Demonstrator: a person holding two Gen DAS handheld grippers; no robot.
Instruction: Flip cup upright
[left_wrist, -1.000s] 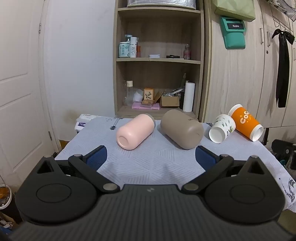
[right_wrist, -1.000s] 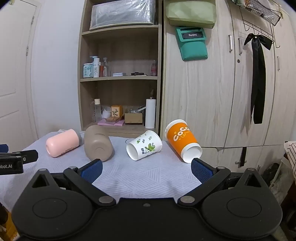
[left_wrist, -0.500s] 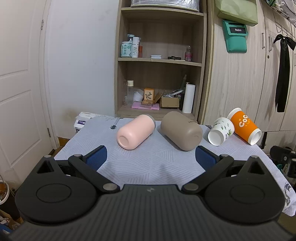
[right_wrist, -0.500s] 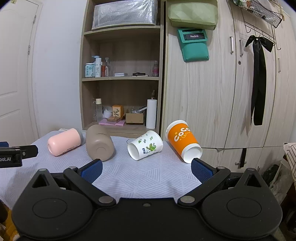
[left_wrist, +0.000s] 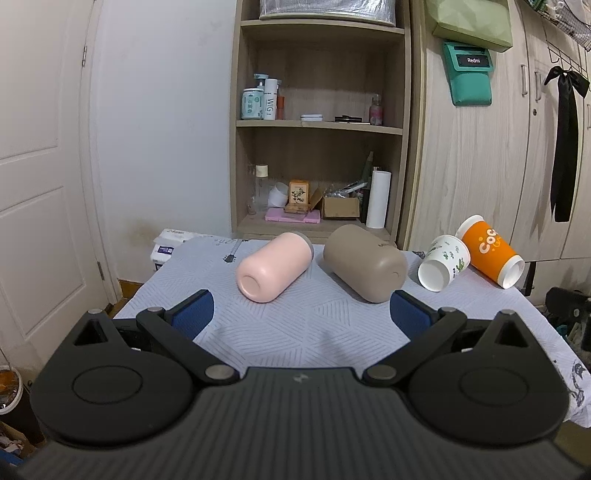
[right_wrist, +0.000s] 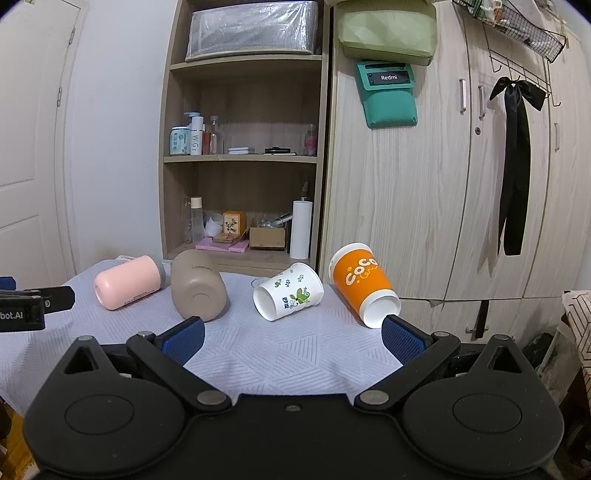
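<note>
Well beyond right hand-held gripper (right_wrist: 291, 338): toppled orange cup (right_wrist: 364, 284).

Bare tablecloth (right_wrist: 280, 354) runs in front of all four tipped cups. The pink cup (left_wrist: 274, 271) and tan cup (left_wrist: 365, 267) lie close together; the white cup (right_wrist: 288, 296) sits just beside the orange cup (right_wrist: 364, 284).

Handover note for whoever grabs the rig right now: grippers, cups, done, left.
Left gripper: open, empty, short of the cups.
Right gripper: open, empty, also short.
On the table, all on their sides: pink cup, tan cup, white leaf-print cup, orange cup.
Done: nothing upright.
Left: stand up all four.
</note>
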